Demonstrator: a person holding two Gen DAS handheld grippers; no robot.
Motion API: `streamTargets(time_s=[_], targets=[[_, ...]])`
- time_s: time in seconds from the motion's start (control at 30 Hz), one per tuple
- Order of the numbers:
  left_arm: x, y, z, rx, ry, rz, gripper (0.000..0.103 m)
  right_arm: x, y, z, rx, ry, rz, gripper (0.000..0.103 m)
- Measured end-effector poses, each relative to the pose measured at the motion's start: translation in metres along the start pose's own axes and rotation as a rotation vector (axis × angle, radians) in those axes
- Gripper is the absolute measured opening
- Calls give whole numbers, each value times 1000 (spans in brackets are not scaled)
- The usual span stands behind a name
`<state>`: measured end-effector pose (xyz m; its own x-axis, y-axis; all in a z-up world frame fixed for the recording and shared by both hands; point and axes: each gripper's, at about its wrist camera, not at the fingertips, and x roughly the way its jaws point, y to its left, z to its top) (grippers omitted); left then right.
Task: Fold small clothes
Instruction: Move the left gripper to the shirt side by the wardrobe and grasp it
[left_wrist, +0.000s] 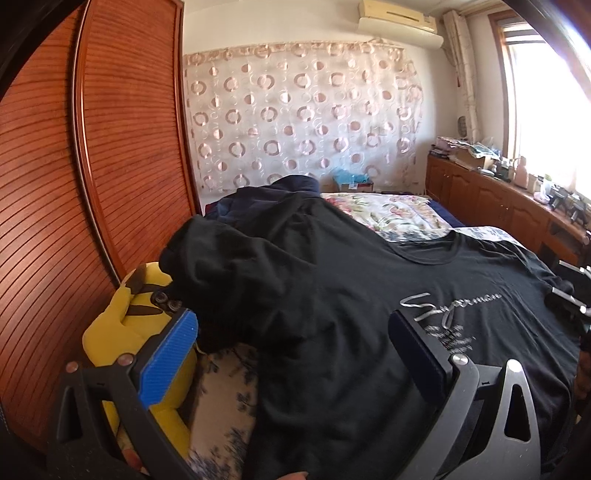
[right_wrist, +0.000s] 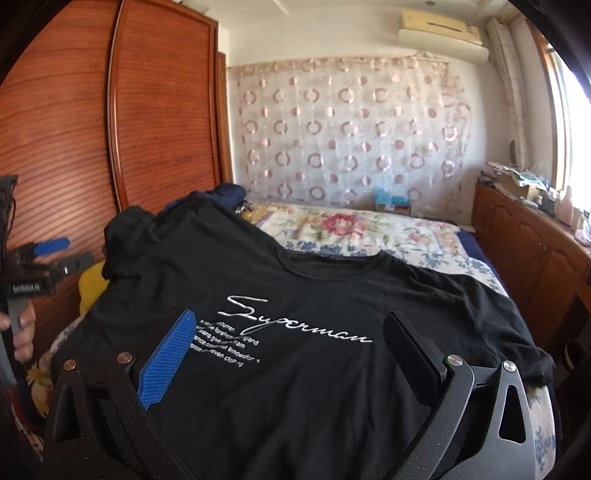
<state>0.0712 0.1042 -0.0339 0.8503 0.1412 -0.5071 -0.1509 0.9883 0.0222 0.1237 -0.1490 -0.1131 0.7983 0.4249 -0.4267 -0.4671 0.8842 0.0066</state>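
Observation:
A black T-shirt (right_wrist: 314, 295) with white "Superman" lettering lies front up on the floral bed (right_wrist: 351, 229), neck toward the far wall. Its left sleeve is bunched up over a pile; the shirt also shows in the left wrist view (left_wrist: 332, 295). My left gripper (left_wrist: 295, 332) is open and empty above the shirt's left side, near the bunched sleeve. My right gripper (right_wrist: 288, 332) is open and empty above the lettering at the shirt's middle. The left gripper also shows at the left edge of the right wrist view (right_wrist: 51, 251).
A yellow plush toy (left_wrist: 122, 332) sits at the bed's left edge by the wooden wardrobe (left_wrist: 92, 166). Dark blue clothes (left_wrist: 258, 199) are piled at the far left of the bed. A wooden cabinet (right_wrist: 535, 251) with clutter runs along the right under the window.

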Motion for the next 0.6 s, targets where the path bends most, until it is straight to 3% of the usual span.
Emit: streamTargets(time_s=[0.4,0.5,0.6], targets=[[45,72,48,-83,48,12,102,76,-8,9,-1,160,80,103],[61,90,55,-111,75,-9,87,92,-9,13,0,193,96,103],[85,108,58,-164,132,-29,51,109,-13,18,1,220,113,103]])
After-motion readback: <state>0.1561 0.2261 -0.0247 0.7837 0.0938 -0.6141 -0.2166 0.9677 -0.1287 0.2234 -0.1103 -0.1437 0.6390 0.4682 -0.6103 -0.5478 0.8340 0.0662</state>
